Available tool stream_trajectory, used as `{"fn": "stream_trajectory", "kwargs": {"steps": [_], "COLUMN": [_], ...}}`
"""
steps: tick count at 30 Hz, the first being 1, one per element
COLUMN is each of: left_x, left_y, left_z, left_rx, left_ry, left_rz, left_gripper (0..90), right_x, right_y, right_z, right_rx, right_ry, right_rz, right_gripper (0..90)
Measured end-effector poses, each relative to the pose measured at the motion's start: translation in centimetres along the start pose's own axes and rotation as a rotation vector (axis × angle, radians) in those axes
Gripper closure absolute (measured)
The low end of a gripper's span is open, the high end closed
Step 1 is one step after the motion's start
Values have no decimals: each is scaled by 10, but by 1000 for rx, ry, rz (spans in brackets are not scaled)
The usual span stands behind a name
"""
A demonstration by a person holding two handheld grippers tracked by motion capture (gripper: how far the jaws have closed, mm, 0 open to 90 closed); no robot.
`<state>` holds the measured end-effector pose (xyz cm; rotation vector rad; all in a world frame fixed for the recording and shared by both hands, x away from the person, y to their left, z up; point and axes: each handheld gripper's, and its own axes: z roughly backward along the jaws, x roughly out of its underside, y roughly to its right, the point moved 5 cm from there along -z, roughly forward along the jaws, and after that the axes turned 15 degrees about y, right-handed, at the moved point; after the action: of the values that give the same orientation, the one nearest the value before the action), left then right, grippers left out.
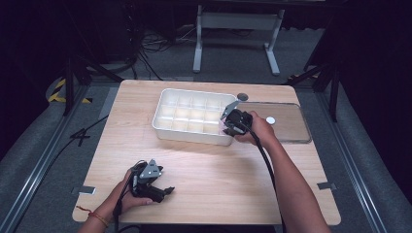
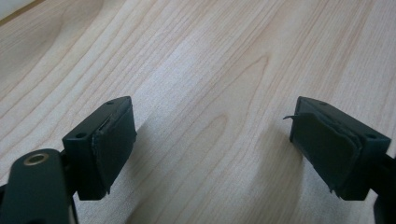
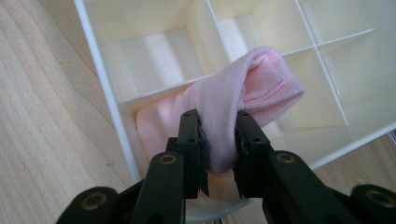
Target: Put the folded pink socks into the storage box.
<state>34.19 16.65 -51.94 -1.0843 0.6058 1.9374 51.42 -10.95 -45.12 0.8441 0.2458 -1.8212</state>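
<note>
A folded pink cloth (image 3: 233,100) is being pinched by the right gripper (image 3: 219,140) at centre frame, long axis running up-right over a divider of the white tray (image 3: 100,74); the left gripper (image 2: 212,149) is being held wide, empty.

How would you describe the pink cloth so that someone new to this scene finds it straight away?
On the wooden table sits a white divided tray. At its near right corner, the right gripper pinches a folded pink cloth draped over a divider. It is the sole soft, coloured thing among bare white compartments.

right gripper (image 1: 226,127) — at white divided tray (image 1: 165,109) | left gripper (image 1: 163,190) — on table (image 1: 209,174)
</note>
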Motion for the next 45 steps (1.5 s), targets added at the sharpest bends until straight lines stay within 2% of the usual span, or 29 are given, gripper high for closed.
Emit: {"fn": "stream_trajectory", "kwargs": {"steps": [3,5,9,12,15,18,19,23,27,29,32,33,34,35,37,42,45], "left_x": [0,0,0,0,0,0,0,0,0,0,0,0,0,0,0,0,0], "left_y": [0,0,0,0,0,0,0,0,0,0,0,0,0,0,0,0,0], "left_z": [0,0,0,0,0,0,0,0,0,0,0,0,0,0,0,0,0], "left_rx": [1,1,1,1,1,1,1,2,2,1,0,0,0,0,1,2,2], "left_ry": [-3,-3,-3,-4,-4,-1,-2,-3,-5,-2,0,0,0,0,-3,-3,-3], "left_rz": [-3,-3,-2,-3,-2,0,0,-4,-4,-3,1,0,1,-2,1,-2,-2], "left_gripper": [145,145,145,145,145,145,145,145,145,145,145,145,145,145,145,145,145], "right_x": [-1,-3,-4,-4,-5,-8,-9,-14,-12,-9,-6,-5,-7,-10,-11,-15,-15], "right_y": [2,3,5,7,9,12,13,19,24,25,26,26,24,22,21,15,12], "right_z": [-2,-4,-4,-1,5,12,14,18,8,1,-4,-6,-5,-2,0,8,8], "right_rx": [-16,-27,-39,-44,-27,-8,-10,-4,26,18,8,-6,-36,-45,-53,-83,-90], "right_ry": [-29,-51,-66,-50,-23,16,29,100,120,109,104,112,139,155,158,127,105], "right_rz": [-1,-19,-35,-48,-79,-86,-97,-191,-257,-290,-310,-333,-322,-305,-293,-214,-189], "right_gripper": [760,760,737,691,616,540,533,509,459,424,447,491,605,659,686,794,813]}}
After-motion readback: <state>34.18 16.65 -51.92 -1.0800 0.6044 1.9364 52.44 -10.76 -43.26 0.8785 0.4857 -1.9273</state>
